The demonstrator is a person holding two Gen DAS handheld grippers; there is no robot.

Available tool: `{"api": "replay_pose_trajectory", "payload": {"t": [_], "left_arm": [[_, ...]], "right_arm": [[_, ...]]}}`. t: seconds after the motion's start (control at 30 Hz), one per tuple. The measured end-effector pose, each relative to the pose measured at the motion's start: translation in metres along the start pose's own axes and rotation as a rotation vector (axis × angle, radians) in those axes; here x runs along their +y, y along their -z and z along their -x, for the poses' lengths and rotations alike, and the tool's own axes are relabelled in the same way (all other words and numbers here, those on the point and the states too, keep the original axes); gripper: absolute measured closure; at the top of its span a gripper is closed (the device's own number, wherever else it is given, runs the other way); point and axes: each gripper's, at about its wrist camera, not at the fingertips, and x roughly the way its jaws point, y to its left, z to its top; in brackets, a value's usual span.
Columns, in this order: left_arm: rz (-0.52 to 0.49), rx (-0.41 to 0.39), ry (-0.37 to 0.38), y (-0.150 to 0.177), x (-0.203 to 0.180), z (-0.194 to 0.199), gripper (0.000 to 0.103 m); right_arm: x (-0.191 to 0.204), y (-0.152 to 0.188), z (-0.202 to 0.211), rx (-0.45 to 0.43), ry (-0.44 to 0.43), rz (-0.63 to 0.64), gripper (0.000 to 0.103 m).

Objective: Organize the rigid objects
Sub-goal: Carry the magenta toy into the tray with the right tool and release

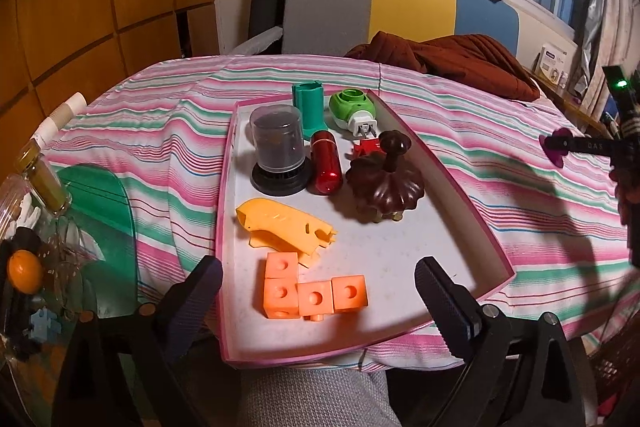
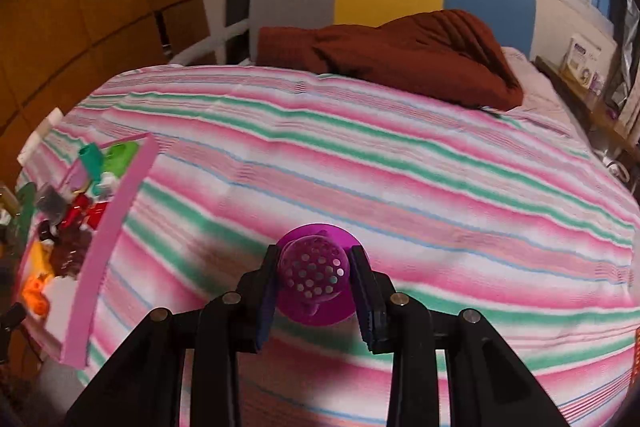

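Striped bedding [image 1: 460,155] in pink, green and white covers a bed, with a rust-brown quilted blanket [image 1: 448,61] bunched at the far side before a headboard panelled in grey, yellow and blue. On the bedding lies a shallow pink-rimmed tray [image 1: 452,183] with a white floor. Its far end holds a teal ribbed tube [image 1: 307,106], a green and white plug-in device [image 1: 354,111] and a small red piece [image 1: 365,148]; nearer stand a clear-domed black canister [image 1: 278,155], a glossy red capsule [image 1: 325,163] and a dark brown lobed lid with a knob [image 1: 384,183]. A yellow-orange moulded shell [image 1: 284,227] lies nearer still, touching a cluster of orange cubes with round holes [image 1: 312,291] at the near end. Left gripper [image 1: 318,301]: ribbed black fingers [image 1: 444,291] spread wide on either side of the cubes, pads not touching them. Right gripper [image 2: 314,283]: closed on a purple perforated strainer [image 2: 314,269], a domed, flanged plastic piece, above the bedding to the right of the tray.
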Motion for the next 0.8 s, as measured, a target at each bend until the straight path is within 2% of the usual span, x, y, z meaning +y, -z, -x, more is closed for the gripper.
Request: {"api": "replay_pose_trajectory", "payload": {"t": [0.23, 0.5, 0.67, 0.8], "left_arm": [[0.029, -0.006, 0.007, -0.001, 0.006, 0.000, 0.004], [0.072, -0.013, 0.007, -0.001, 0.016, 0.000, 0.004], [0.071, -0.017, -0.029, -0.001, 0.020, 0.001, 0.004], [0.080, -0.023, -0.024, -0.001, 0.024, 0.002, 0.004]], "right_arm": [[0.041, 0.020, 0.009, 0.026, -0.088, 0.036, 0.070], [0.096, 0.028, 0.032, 0.007, -0.195, 0.103, 0.070], [0.135, 0.031, 0.044, 0.004, -0.262, 0.176, 0.070], [0.167, 0.035, 0.047, 0.015, -0.300, 0.236, 0.070]]}}
